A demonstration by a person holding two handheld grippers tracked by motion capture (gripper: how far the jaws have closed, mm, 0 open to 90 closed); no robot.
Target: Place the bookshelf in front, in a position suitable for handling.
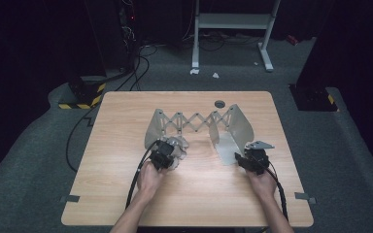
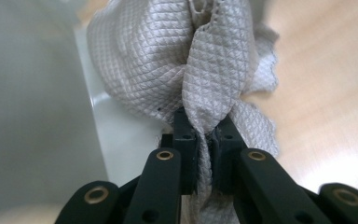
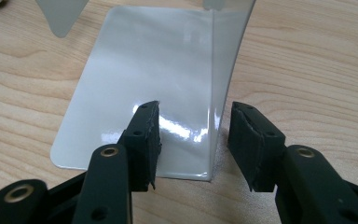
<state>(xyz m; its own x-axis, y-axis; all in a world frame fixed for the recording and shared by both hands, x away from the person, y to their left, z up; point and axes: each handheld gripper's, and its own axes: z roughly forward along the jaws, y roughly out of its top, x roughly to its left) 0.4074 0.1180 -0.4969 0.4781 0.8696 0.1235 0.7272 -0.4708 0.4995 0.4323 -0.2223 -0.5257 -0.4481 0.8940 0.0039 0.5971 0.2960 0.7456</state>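
A grey metal rack (image 1: 199, 121) with a scissor lattice between two bent end plates stands in the middle of the table. My left gripper (image 1: 164, 154) is at the rack's left end plate, shut on a grey quilted cloth (image 1: 178, 145). In the left gripper view the cloth (image 2: 168, 56) bunches up above the pinching gripper (image 2: 204, 135), beside the pale plate (image 2: 121, 140). My right gripper (image 1: 245, 159) is at the right end plate. In the right gripper view this gripper (image 3: 193, 135) is open, its jaws astride the plate's upright wall (image 3: 226, 70), with a gap on both sides. The flat base (image 3: 135, 70) lies on the wood.
A round grey grommet (image 1: 219, 103) sits in the wooden table (image 1: 126, 194) behind the rack. Small tape tabs mark the front corners (image 1: 70, 198). Cables (image 1: 141, 68) and a white stand (image 1: 233, 29) are on the floor beyond the far edge.
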